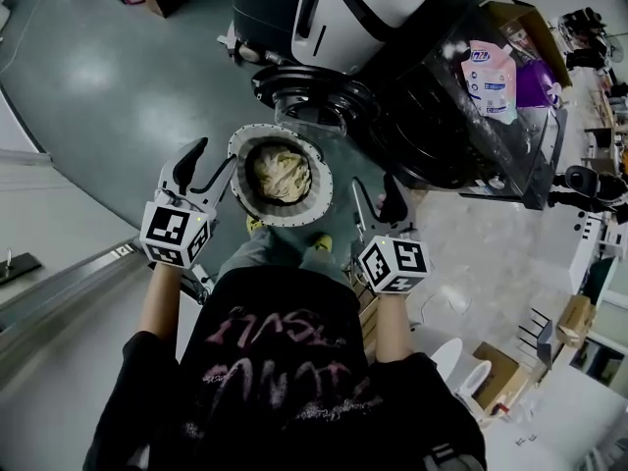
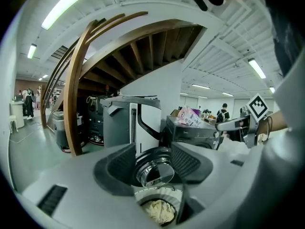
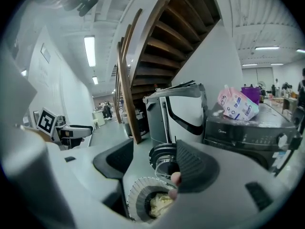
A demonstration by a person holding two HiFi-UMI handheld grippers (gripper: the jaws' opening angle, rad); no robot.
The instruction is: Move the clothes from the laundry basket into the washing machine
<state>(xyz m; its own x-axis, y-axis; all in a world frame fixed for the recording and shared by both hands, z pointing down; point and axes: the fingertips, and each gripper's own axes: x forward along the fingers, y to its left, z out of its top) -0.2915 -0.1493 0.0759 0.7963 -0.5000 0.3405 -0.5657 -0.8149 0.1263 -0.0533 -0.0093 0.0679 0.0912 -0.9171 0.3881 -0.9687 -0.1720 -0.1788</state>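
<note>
Standing over the basket (image 1: 238,155), I hold one gripper out on each side of it, above its rim.

1. Left gripper (image 1: 211,165): jaws spread, nothing between the pads. In the left gripper view the gap frames the basket below and the door beyond it.
2. Right gripper (image 1: 378,214): jaws spread wide, nothing gripped. A small pinkish shape shows at the inner edge of one jaw in the right gripper view. I cannot tell what it is.
3. Shoes (image 1: 322,243): yellow toes on the floor (image 1: 98,86), just behind the basket.
4. Basket: round, pale rim, on the floor between the two grippers.
5. Clothes (image 1: 280,173): a cream heap lying inside the basket. Neither gripper touches it.
6. Door (image 1: 306,91): round, dark ring with glass, swung open just past the basket.
7. Washer (image 1: 461,116): dark cabinet beside the door, with a pink pouch (image 1: 491,77) on top.
8. Grey-and-white appliance (image 1: 363,8): next to the washer.
9. Stairs (image 2: 76,80): curved wooden rails rise behind the machines.
</note>
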